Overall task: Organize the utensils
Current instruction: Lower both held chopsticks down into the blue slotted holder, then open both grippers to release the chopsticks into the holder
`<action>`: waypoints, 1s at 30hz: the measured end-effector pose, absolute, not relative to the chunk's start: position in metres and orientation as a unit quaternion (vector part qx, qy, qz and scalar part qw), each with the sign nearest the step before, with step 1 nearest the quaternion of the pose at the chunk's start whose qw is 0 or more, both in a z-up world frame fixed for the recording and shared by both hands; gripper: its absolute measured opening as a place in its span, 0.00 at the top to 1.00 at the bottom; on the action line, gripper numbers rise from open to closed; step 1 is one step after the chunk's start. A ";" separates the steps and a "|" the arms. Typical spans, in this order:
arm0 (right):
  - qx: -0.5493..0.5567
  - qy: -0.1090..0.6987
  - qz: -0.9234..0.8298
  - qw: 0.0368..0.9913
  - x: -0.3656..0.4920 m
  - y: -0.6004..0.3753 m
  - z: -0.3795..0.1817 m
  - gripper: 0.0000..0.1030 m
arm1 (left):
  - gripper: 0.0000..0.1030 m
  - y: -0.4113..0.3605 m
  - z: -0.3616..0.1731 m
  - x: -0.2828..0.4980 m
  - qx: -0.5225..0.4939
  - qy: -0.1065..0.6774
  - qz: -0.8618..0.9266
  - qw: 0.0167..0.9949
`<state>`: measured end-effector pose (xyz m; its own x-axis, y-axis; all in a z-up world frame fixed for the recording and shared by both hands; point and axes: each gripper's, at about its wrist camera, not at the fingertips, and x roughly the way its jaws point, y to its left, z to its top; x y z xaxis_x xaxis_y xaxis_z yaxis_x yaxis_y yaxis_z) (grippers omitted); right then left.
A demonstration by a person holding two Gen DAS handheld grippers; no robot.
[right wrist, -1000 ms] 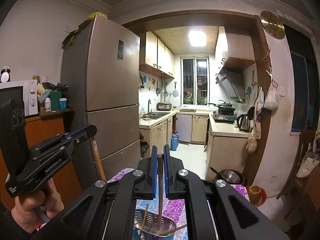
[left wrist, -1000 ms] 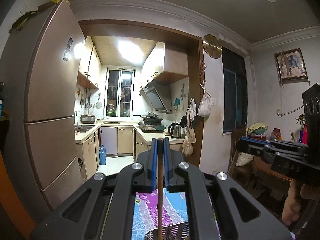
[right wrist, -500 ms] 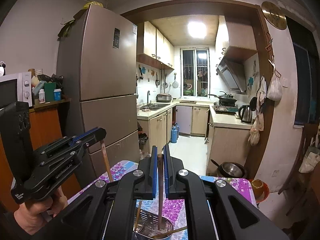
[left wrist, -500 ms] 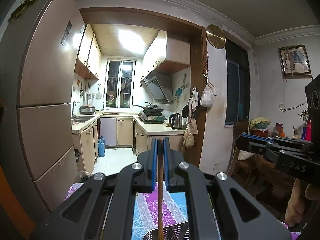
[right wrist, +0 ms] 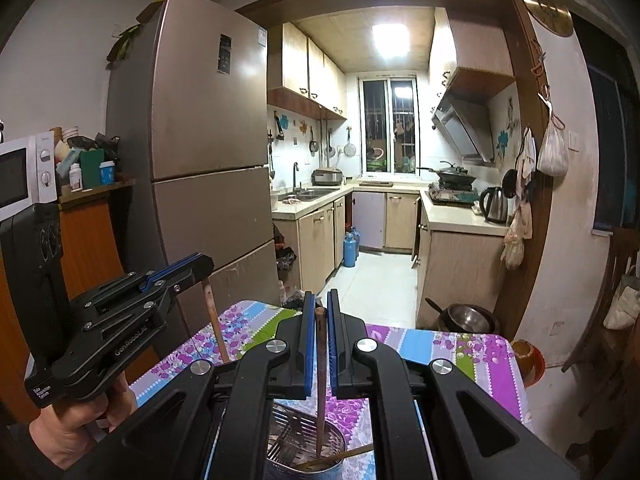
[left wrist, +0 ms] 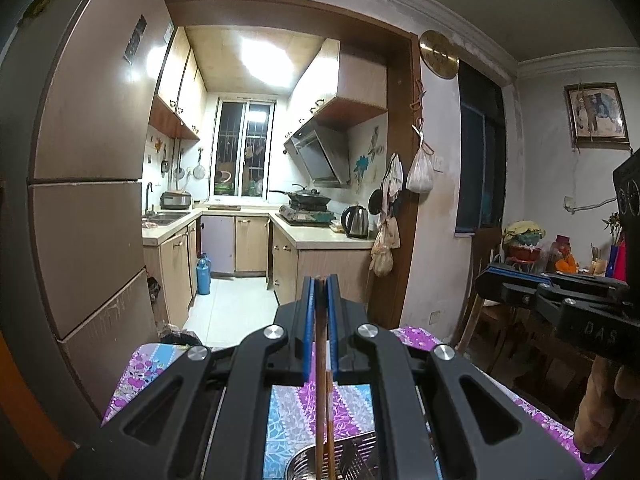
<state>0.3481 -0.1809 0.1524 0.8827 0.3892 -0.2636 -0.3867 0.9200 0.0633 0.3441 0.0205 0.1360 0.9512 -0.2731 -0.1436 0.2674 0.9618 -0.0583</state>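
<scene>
Our left gripper (left wrist: 320,280) is clamped narrow on a pair of slim brown wooden chopsticks (left wrist: 322,396), which hang straight down from the blue pads toward the round perforated steel utensil holder (left wrist: 352,456) on the purple-and-blue floral tabletop (left wrist: 288,412). Our right gripper (right wrist: 319,298) is likewise pinched shut on a single dark brown wooden chopstick (right wrist: 321,380); its lower tip sits inside the holder (right wrist: 312,440), where a pale chopstick (right wrist: 340,456) already lies slanted across the bottom.

Against the frames from a second ago, both grippers have sunk and moved forward — the holder now shows larger under each of them, more of the tabletop has come into view beyond it, and the tall brown refrigerator (right wrist: 208,140) has slid toward the left edge. In the right view, our left gripper (right wrist: 192,266) sits lower beside the holder than it did, its chopsticks (right wrist: 214,320) pointing down at the cloth. The grip on every chopstick is unchanged.

As for writing, the side of the left gripper carries white lettering that appears to read "GenRobot.AI", with a small label "Data Acquisition System" near the handle. On the right gripper (left wrist: 488,278), seen from the left view, the raised letters "DAS" can be made out. The stickers on the refrigerator door are too small to read.
</scene>
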 end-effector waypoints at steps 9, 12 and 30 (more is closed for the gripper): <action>0.014 0.152 0.201 0.968 0.362 -0.182 0.141 0.93 | 0.91 0.021 0.127 0.353 -0.015 0.088 -0.130 0.987; 0.013 0.151 0.198 0.968 0.362 -0.182 0.140 0.93 | 0.70 0.023 0.128 0.354 -0.017 0.087 -0.126 0.988; 0.015 0.065 0.219 0.973 0.209 -0.214 0.157 0.68 | 0.49 0.043 0.106 0.203 0.038 0.076 -0.140 0.986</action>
<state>0.2088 -0.2137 0.1570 0.8957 0.4282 -0.1197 -0.4244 0.9037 0.0568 0.2035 0.0428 0.1063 0.9489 -0.2713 -0.1612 0.2828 0.9577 0.0530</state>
